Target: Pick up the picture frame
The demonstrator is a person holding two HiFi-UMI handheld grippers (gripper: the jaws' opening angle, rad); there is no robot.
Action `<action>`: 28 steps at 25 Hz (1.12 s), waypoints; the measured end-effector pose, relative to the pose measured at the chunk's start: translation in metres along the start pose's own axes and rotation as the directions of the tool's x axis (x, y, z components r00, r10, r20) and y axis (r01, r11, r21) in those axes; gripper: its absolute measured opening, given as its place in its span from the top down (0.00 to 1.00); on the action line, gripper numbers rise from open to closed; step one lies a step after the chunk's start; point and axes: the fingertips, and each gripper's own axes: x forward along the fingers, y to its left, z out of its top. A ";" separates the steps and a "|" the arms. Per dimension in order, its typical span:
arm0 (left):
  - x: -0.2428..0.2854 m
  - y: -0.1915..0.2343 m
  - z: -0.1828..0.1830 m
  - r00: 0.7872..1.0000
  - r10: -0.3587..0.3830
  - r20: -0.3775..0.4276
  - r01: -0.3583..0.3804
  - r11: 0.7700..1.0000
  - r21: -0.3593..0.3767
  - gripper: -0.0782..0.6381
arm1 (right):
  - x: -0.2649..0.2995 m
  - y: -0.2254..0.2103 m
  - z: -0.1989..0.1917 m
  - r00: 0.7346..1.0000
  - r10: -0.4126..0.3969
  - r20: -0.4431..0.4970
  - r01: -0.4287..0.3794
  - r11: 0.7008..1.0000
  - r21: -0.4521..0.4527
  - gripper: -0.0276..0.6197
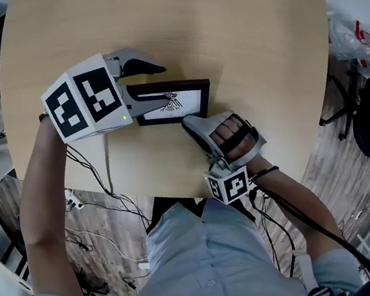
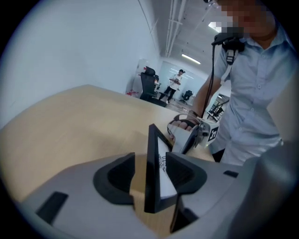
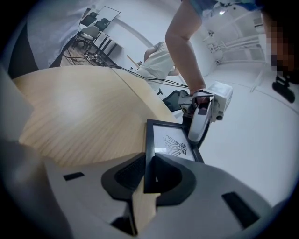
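The picture frame [image 1: 171,103] is black, with a white sheet and a dark winged drawing inside. Under the frame is the round wooden table [image 1: 222,28], and the frame is over the half of it nearer to the person. The frame does not lie flat: it stands on one long edge and leans. I cannot tell if this lower edge touches the wood.

The left gripper [image 1: 162,84] comes to the frame from its left end. Its two fingers are spread, one behind the frame and one before its face. In the left gripper view the frame [image 2: 152,172] stands edge-on between the jaws of the left gripper [image 2: 150,175]. Bare wood shows between the frame and the left pad, so the frame is not pinched there. The marker cube [image 1: 84,97] of this gripper sits just left of the frame.

The right gripper [image 1: 189,122] is at the frame's lower right corner, on the person's side. In the right gripper view the right gripper [image 3: 149,175] has its fingers closed on that corner of the frame [image 3: 173,140], one pad on the outer side and one on the front.
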 end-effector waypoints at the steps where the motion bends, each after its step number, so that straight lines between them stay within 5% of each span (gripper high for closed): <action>1: 0.006 -0.001 -0.005 0.999 -0.022 -0.029 0.022 1.000 0.001 0.61 | -0.001 0.001 0.000 1.000 0.000 -0.003 0.000 1.000 -0.006 0.86; 9: 0.020 -0.006 -0.022 0.972 -0.190 -0.136 0.186 0.982 -0.038 0.70 | 0.001 -0.002 0.002 1.000 -0.007 0.002 0.007 1.000 -0.010 0.86; 18: 0.023 -0.016 -0.022 0.960 -0.232 -0.155 0.226 0.973 -0.057 0.77 | -0.002 0.003 0.003 1.000 0.004 0.000 -0.004 1.000 0.025 0.85; 28: 0.020 -0.023 -0.023 0.977 -0.154 -0.146 0.147 0.988 -0.053 0.79 | -0.017 -0.015 0.024 0.995 -0.019 0.094 -0.002 0.974 0.227 0.74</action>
